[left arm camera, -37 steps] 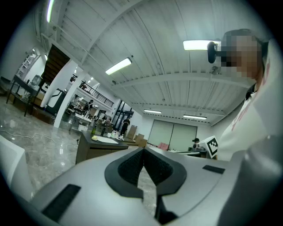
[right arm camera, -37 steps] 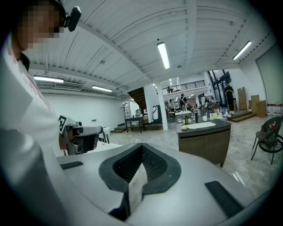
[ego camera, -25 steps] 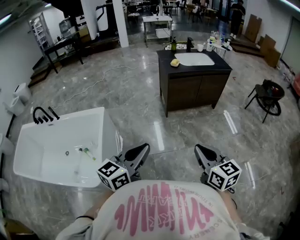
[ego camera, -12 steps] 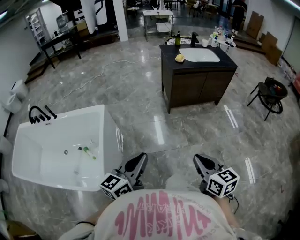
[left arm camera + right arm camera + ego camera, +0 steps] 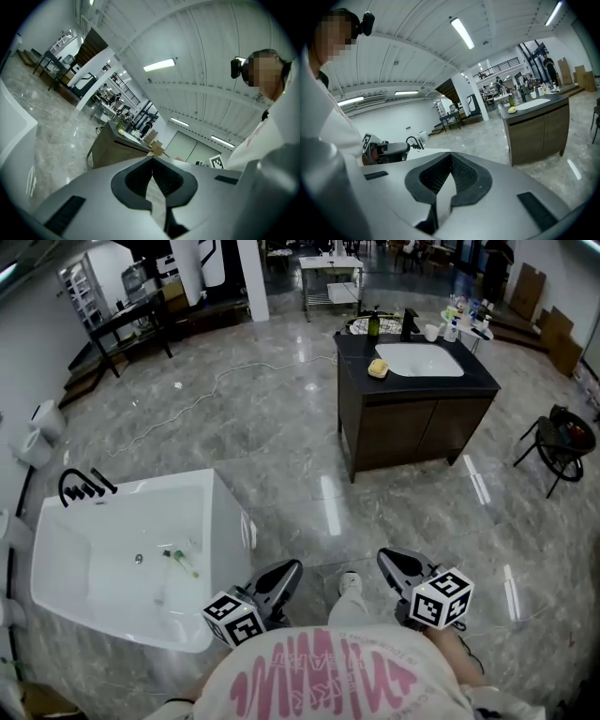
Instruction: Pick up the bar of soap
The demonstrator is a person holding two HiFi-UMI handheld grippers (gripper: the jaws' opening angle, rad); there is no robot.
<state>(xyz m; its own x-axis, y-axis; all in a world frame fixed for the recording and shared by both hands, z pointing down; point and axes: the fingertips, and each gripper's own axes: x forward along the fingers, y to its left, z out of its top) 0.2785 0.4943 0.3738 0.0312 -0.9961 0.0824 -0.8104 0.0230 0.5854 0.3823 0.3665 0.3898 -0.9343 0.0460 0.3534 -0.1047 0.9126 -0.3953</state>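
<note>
The yellow bar of soap (image 5: pixel 378 368) lies on the dark vanity counter (image 5: pixel 356 357), just left of the white basin (image 5: pixel 427 359), far across the floor from me. In the right gripper view the soap (image 5: pixel 512 109) shows small on the counter's near corner. In the left gripper view the soap (image 5: pixel 121 131) is a pale speck. My left gripper (image 5: pixel 285 573) and right gripper (image 5: pixel 390 561) hang close to my body, both shut with nothing between the jaws. The tips meet in the left gripper's (image 5: pixel 152 158) and the right gripper's (image 5: pixel 451 154) own views.
A white bathtub (image 5: pixel 56 601) with a black tap (image 5: pixel 80 486) stands at my left. Bottles (image 5: pixel 373 326) and cups crowd the counter's back. A black stool (image 5: pixel 562 435) sits right of the vanity. A cable (image 5: pixel 202 395) trails over the marble floor. My shoe (image 5: pixel 349 584) shows below.
The vanity has drifted right and lower in the head view. Both grippers have sunk slightly and stay shut. My shoe has come into view between them.
</note>
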